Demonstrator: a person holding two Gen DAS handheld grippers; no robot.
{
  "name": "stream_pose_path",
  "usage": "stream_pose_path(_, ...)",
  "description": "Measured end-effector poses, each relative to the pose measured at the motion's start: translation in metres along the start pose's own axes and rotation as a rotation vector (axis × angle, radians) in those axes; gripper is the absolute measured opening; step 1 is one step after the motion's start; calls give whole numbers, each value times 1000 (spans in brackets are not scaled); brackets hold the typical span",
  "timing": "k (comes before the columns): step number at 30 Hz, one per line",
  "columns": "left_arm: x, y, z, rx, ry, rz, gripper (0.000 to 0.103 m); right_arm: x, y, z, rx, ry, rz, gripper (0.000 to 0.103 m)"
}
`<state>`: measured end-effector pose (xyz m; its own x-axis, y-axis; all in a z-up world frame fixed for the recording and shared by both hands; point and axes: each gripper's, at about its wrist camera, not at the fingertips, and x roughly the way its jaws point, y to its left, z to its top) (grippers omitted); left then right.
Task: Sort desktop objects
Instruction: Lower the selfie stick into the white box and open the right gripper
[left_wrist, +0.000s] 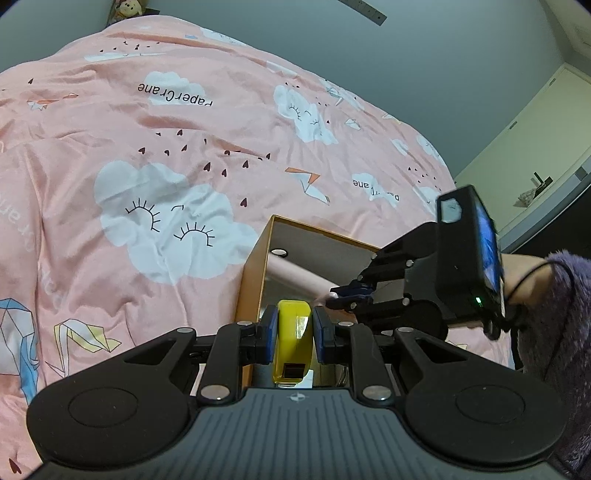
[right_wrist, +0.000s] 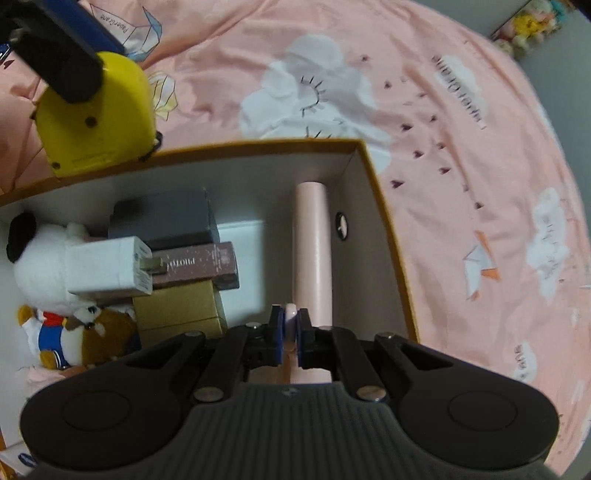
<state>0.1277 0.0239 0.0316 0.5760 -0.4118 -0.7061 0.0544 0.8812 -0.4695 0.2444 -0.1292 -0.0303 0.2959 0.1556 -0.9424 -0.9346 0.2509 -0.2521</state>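
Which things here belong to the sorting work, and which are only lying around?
Job: yellow tape measure in left gripper; pink tube held by right gripper; orange box.

Lying about: pink bedspread; plush toys already boxed.

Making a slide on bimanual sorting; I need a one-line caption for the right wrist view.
Right gripper lowers a pink tube into the cardboard box while the left gripper holds a yellow tape measure.

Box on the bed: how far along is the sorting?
Done: the box already holds plush toys, a white charger and small cartons. In hand: the right gripper grips the pink tube inside the box; the left gripper holds the yellow tape measure above the rim. Left: release both.
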Motion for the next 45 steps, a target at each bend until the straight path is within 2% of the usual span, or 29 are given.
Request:
stream_pose_path(5, 6, -2, 2, -1, 10, 6, 22, 3, -7, -4, -33, -6, 35, 9)
stream_pose_path(8, 11, -5, 3, 3, 17, 2, 22, 6, -8, -3, -100, 8, -43, 11)
stream_pose_path(10, 13, -7, 2, 5, 22, -1, 22, 6, -11, -2, -108, 3, -83, 3)
stream_pose_path(19, 11, -8, 2, 4, 19, -10, 22, 0, -19, -4, -65, -42, -111, 3)
stream_pose_path(22, 11, -11, 3, 5, 23, -35, 22, -17, -20, -10, 33, -86, -110, 4)
stream_pose_path(26, 15, -22, 1, 29, 36, -75, 22, -37, -8, -26, 196, -95, -188, 4)
stream_pose_path(34, 49, -53, -2, 81, 108, -182, 22, -94, 28, -89, 595, -258, -277, 4)
stream_pose_path(40, 87, -73, -6, 113, 170, -198, 22, -108, 46, -129, 803, -361, -304, 7)
stream_pose_path(45, 116, -85, -16, 139, 220, -134, 22, -95, 50, -145, 922, -373, -305, 7)
